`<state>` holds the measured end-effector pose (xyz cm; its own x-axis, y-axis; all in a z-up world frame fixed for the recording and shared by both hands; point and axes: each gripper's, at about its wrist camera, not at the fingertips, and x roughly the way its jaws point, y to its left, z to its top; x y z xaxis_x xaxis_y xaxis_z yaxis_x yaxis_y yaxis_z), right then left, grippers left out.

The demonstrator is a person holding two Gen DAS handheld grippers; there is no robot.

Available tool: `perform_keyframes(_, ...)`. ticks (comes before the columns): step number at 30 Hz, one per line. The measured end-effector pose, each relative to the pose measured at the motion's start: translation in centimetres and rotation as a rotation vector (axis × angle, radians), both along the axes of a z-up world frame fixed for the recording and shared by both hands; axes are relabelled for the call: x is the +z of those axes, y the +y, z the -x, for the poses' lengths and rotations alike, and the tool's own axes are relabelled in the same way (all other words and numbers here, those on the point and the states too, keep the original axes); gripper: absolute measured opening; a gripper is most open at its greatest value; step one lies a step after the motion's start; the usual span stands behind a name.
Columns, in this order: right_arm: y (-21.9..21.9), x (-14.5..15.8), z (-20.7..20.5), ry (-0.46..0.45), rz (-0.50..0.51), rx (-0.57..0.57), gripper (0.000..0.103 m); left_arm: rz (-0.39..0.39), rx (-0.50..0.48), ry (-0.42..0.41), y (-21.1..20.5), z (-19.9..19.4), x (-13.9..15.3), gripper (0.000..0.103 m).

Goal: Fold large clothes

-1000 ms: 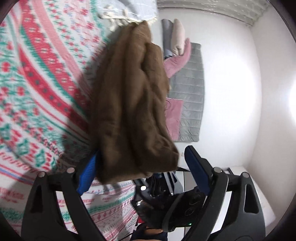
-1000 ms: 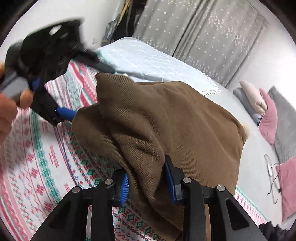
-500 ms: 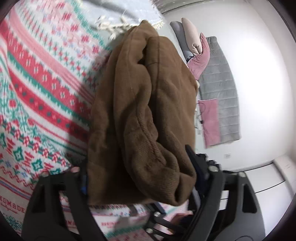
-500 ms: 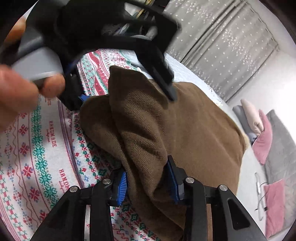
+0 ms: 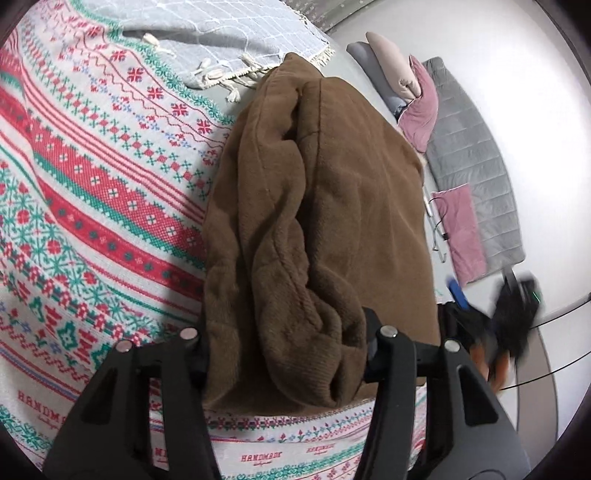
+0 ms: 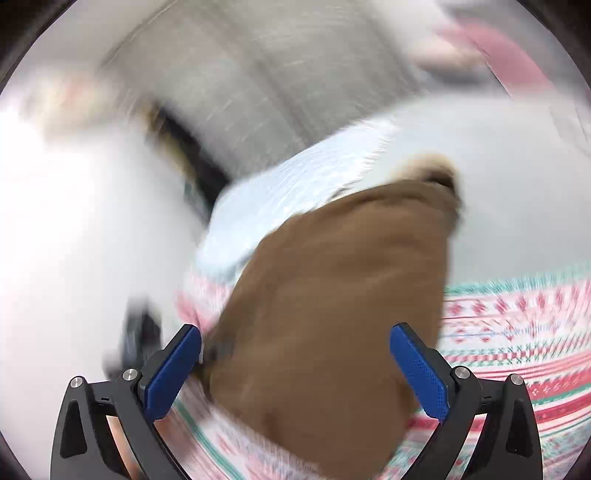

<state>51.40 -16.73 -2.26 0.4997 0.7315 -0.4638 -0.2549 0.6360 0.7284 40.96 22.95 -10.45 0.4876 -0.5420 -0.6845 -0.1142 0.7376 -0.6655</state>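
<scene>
- The folded brown fleece garment [image 5: 317, 229] lies on the red, green and white patterned knit blanket [image 5: 92, 192], its long axis running away from the left gripper [image 5: 284, 354] toward the pale blue fringed throw [image 5: 229, 40].
- The left gripper's jaws are closing around the garment's near end.
- The right gripper [image 6: 295, 369] is opening, jaws spread wide, blue pads [image 6: 417, 369] clear of the cloth.

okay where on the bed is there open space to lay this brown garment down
The widest free patch is the red, green and white patterned blanket, left of the bulky brown fleece garment. A narrower strip runs along its near edge. It is crowded farther back, where the pale blue fringed throw overlaps the blanket.
</scene>
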Motion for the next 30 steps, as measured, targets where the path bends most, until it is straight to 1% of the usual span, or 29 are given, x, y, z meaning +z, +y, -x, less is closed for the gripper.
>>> perform_keyframes(1,-1.8,-1.8,-2.4,0.080,-0.102,-0.014,0.103,-0.017,-0.002,-0.002,-0.2,0.0,0.1,0.055)
perform_keyframes(2,-3.2,-3.6,-4.8,0.156,-0.180,-0.040,0.103,-0.033,-0.003,-0.006,-0.4,-0.1,0.1,0.055)
perform_keyframes(3,-3.8,-4.6,-6.6,0.193,-0.208,-0.060,0.103,-0.061,-0.006,-0.012,-0.7,-0.2,0.2,0.055)
perform_keyframes(4,-4.2,-5.3,-8.2,0.200,-0.211,-0.072,0.103,-0.087,-0.008,-0.017,-1.1,-0.4,0.3,0.055)
perform_keyframes(6,-3.9,-6.4,-11.1,0.204,-0.174,-0.075,0.103,-0.137,-0.013,-0.029,-1.7,-0.7,0.4,0.055)
perform_keyframes(8,-3.3,-7.7,-12.8,0.227,-0.157,-0.064,0.103,-0.178,-0.016,-0.042,-2.1,-0.8,0.4,0.055)
perform_keyframes(9,-2.8,-8.3,-13.5,0.234,-0.148,-0.062,0.103,-0.217,-0.025,-0.056,-2.6,-0.9,0.6,0.056)
perform_keyframes(12,-2.0,-9.3,-15.2,0.229,-0.152,-0.048,0.103,-0.318,-0.046,-0.084,-3.8,-1.0,0.9,0.056)
perform_keyframes(15,-1.0,-10.3,-15.9,0.221,-0.122,-0.056,0.103,-0.354,-0.043,-0.088,-4.2,-1.3,0.8,0.057)
perform_keyframes(17,-1.0,-10.1,-16.2,0.187,-0.116,-0.066,0.102,-0.362,-0.046,-0.091,-4.2,-1.4,0.7,0.057)
perform_keyframes(19,-0.9,-9.9,-16.2,0.153,-0.126,-0.069,0.093,-0.368,-0.046,-0.096,-4.2,-1.6,0.5,0.057)
perform_keyframes(20,-1.0,-10.2,-16.4,0.149,-0.143,-0.062,0.086,-0.373,-0.047,-0.098,-4.3,-1.7,0.5,0.058)
perform_keyframes(21,-1.3,-10.4,-16.4,0.152,-0.152,-0.063,0.083,-0.375,-0.049,-0.099,-4.3,-1.4,0.5,0.058)
perform_keyframes(25,-1.9,-10.7,-16.6,0.148,-0.162,-0.029,0.081,-0.386,-0.054,-0.104,-4.5,-1.3,0.6,0.059)
perform_keyframes(28,-1.7,-10.8,-17.5,0.140,-0.152,0.002,0.080,-0.393,-0.059,-0.106,-4.8,-1.8,0.4,0.059)
perform_keyframes(30,-1.5,-10.7,-16.7,0.127,-0.137,0.007,0.079,-0.394,-0.060,-0.109,-4.8,-2.0,0.3,0.060)
